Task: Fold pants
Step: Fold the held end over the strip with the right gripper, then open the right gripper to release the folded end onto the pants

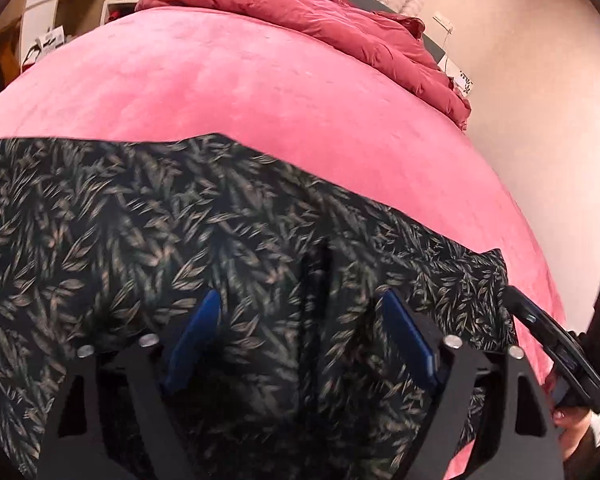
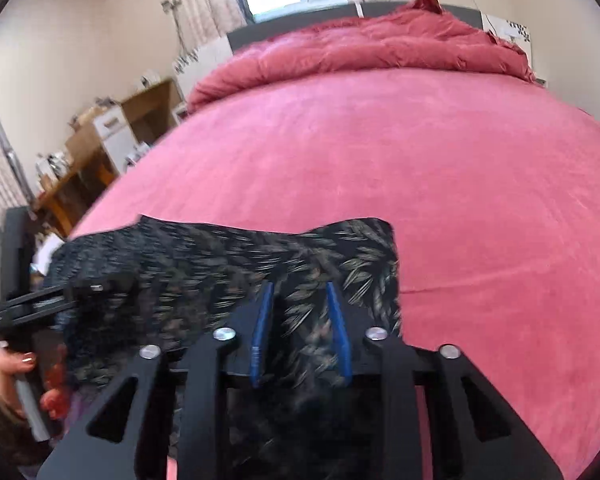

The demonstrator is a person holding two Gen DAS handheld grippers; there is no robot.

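Note:
Black pants with a tan leaf print (image 1: 180, 240) lie across the near part of a pink bed (image 1: 240, 80). My left gripper (image 1: 300, 304) hovers over the cloth with its blue pads wide apart and nothing between them. My right gripper (image 2: 300, 292) sits over the pants' (image 2: 260, 264) right end, near the cloth's edge; its blue pads stand apart with cloth showing between them, not pinched. The right gripper also shows at the right edge of the left wrist view (image 1: 556, 344), and the left gripper at the left edge of the right wrist view (image 2: 32, 308).
A crumpled red duvet (image 2: 380, 44) lies at the head of the bed by a dark headboard (image 2: 244, 38). Wooden shelves and a white drawer unit (image 2: 108, 132) stand left of the bed. A wall runs along the bed's right side (image 1: 540, 100).

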